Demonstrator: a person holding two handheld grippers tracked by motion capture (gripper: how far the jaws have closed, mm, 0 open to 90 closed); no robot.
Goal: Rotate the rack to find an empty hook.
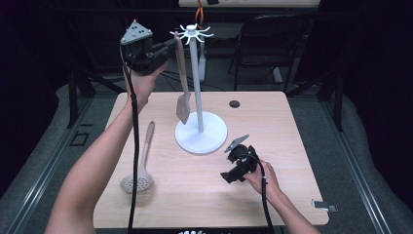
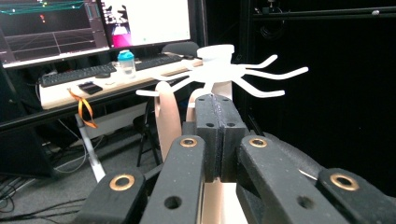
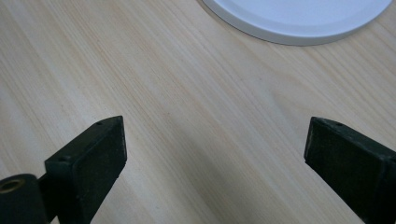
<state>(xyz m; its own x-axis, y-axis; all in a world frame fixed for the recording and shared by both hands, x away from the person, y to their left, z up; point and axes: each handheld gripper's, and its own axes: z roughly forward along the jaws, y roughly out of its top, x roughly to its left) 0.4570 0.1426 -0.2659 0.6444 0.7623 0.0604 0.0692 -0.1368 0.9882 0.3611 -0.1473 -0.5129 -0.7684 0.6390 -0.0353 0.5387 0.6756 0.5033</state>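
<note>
A pale wooden counter (image 1: 272, 195) is seen from above, with a person's forearms reaching in from the near edge. Toward the middle of the counter a white utensil stand (image 1: 200, 132) is set, made of a round flat base, a thin upright pole and a ring of curved hooks (image 1: 193, 33) at the top. A wooden spatula (image 1: 182, 83) is held up beside the pole, its handle top raised to the level of the hooks and its slotted blade hanging down just above the base; whether the handle is yet caught on a hook cannot be told. The spatula is gripped near its top by the left claw (image 1: 168, 48), which is lifted well above the counter at the left; in the left gripper view the two black pads (image 2: 208, 135) are seen pressed together on the pale handle (image 2: 167, 119), with the white hooks (image 2: 224, 72) just beyond. A second utensil, a slotted spoon (image 1: 139, 163) with a wooden handle, is laid flat on the counter's left part, well apart from the stand. The right claw (image 1: 233, 174) is held low over the counter to the right of the base, its jaws spread wide with nothing between them but bare wood and the rim of the white base (image 3: 299, 21) ahead.
</note>
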